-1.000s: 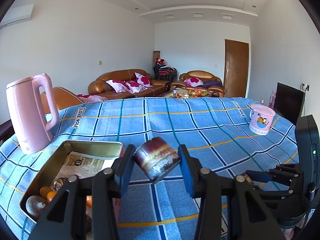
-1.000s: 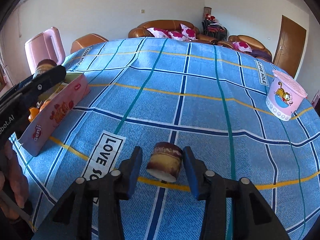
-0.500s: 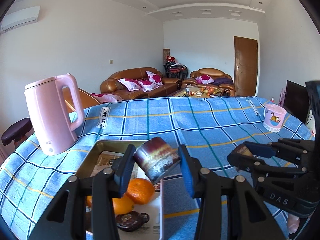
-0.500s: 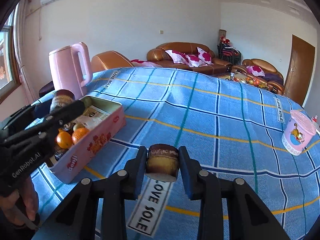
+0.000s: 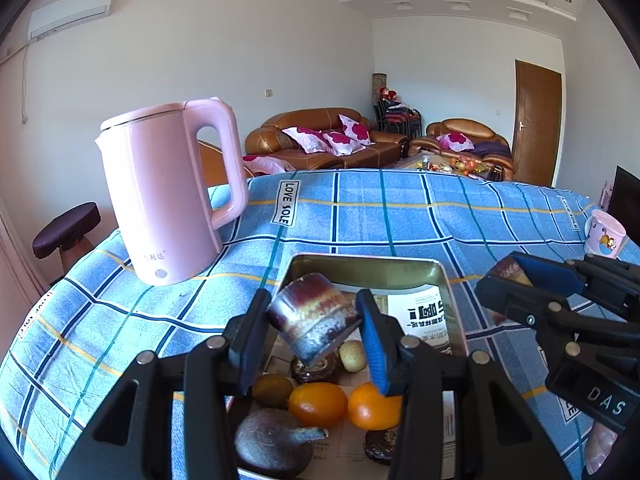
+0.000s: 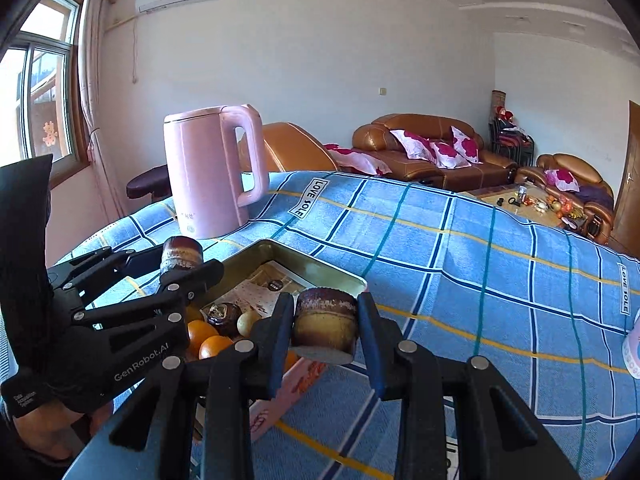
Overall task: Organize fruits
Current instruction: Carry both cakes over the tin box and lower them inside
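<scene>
Each gripper is closed on a short cut piece of sugar cane: the left gripper (image 5: pixel 314 330) holds a purplish, streaked piece (image 5: pixel 314 318) tilted over the open metal tin (image 5: pixel 362 266), and the right gripper (image 6: pixel 325 330) holds a browner piece (image 6: pixel 325 326) upright, just beside the tin's near corner and above the bench (image 6: pixel 460 264). The pads press on the round sides of both pieces, leaving the cut ends free. Cane like this is probably stiff and fairly dense, with a smooth waxy rind, so it should take a firm squeeze without bruising but could twist or slip between flat pads; the tilt of the left piece hints at that. A hold across the middle of the barrel looks safest. The tin already holds oranges (image 5: pixel 318 404), a small pale fruit (image 5: pixel 353 355), a kiwi-like brown one (image 5: pixel 272 390) and a large dark round one (image 5: pixel 272 442), all softer than the cane, so the pieces are best set down into the bare far end rather than dropped on them. Readable writing: "LOVE SOLE" on patches of the blue checked cloth (image 5: pixel 289 202), "GenRobot.AI" on the left gripper's body as the right view shows it, and "DAS" on the right one's in the left view. The pink kettle (image 5: pixel 168 196) carries small characters too blurred to read, and printed paper lining the tin shows upside-down characters.
</scene>
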